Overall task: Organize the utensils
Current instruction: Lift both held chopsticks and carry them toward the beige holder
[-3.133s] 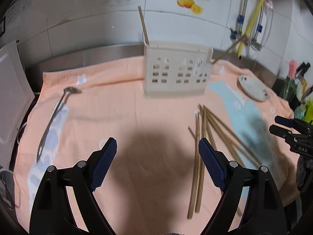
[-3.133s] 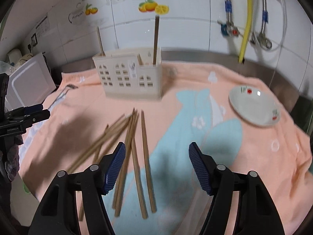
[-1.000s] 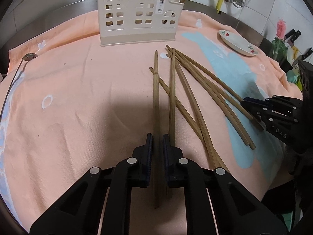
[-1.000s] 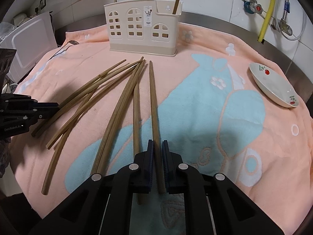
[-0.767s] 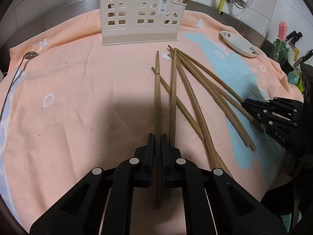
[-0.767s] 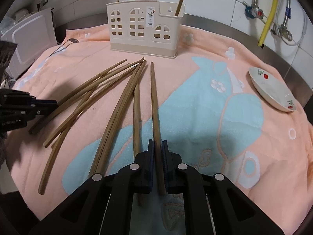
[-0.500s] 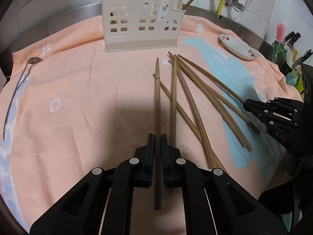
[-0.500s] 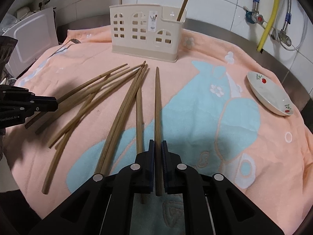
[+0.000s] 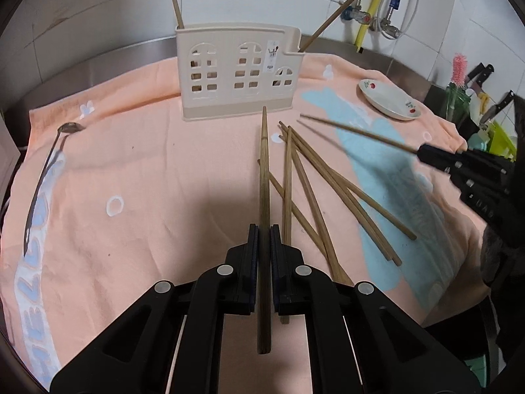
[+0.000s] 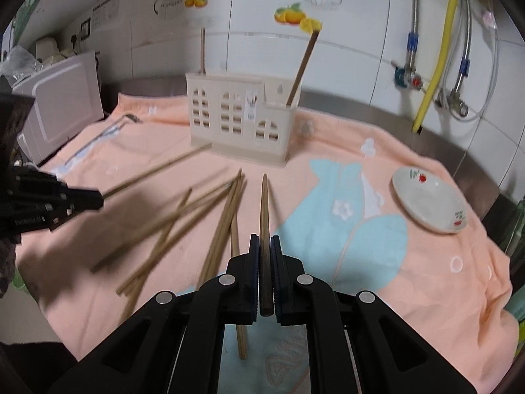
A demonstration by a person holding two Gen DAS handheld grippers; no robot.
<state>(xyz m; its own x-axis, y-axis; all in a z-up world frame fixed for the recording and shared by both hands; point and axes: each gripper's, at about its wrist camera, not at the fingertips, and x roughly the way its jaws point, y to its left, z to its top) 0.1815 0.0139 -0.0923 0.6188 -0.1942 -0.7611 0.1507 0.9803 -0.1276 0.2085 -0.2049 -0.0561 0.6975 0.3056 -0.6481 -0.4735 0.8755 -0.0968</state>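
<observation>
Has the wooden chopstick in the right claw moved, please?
Yes: the wooden chopstick lifted off the peach towel, pointing toward the cream plastic holder.

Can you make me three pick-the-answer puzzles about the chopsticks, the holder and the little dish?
1. Where is the spoon?
A. On the towel's left part
B. In the dish
C. Inside the holder

2. How many chopsticks stand in the cream utensil holder?
A. None
B. Two
C. Five

3. What is the left gripper doing?
A. Open above the dish
B. Shut on a chopstick
C. Shut on the spoon

Answers:
1. A: in the left wrist view the spoon lies flat on the peach towel, left of the holder.
2. B: one stick pokes up at each end of the holder.
3. B: its fingers press both sides of the left chopstick. The right gripper likewise pinches the right chopstick, while the small dish sits apart, at the right.
</observation>
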